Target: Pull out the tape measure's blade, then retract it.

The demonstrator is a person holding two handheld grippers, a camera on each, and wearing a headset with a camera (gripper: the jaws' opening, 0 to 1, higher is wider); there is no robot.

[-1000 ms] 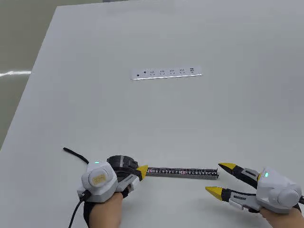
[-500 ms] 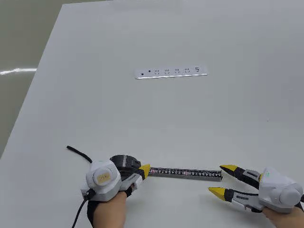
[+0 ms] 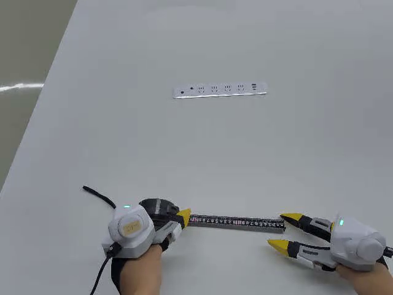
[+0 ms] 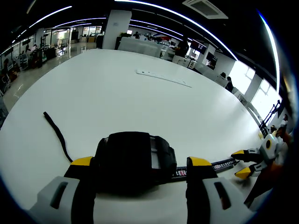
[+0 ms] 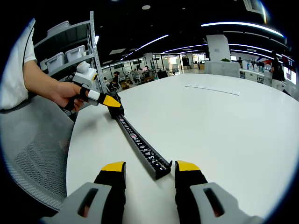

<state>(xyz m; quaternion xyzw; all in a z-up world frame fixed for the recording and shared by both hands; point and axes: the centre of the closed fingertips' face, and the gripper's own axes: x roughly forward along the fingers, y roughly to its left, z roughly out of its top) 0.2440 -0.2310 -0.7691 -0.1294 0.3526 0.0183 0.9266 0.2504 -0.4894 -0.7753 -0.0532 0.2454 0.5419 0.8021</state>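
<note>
My left gripper (image 3: 178, 221) (image 4: 141, 162) is shut on the black tape measure case (image 3: 157, 209) (image 4: 126, 149) at the near left of the white table. Its blade (image 3: 236, 222) (image 5: 140, 142) lies flat on the table, pulled out to the right. My right gripper (image 3: 283, 231) (image 5: 150, 167) stands open at the blade's hooked end (image 5: 162, 170). The end lies between the two yellow-tipped jaws, which stay apart from it. A black wrist strap (image 3: 98, 195) (image 4: 56, 135) trails left from the case.
A white power strip (image 3: 221, 90) (image 4: 163, 78) (image 5: 212, 89) lies across the middle of the table (image 3: 245, 153), well beyond the work. The table's left edge drops to a grey floor (image 3: 21, 74). A mesh chair (image 5: 32, 149) sits near the table's front.
The view has shifted a little. The blade's length looks unchanged, the left gripper still holds the case, and the right gripper stays open by the blade's end.
</note>
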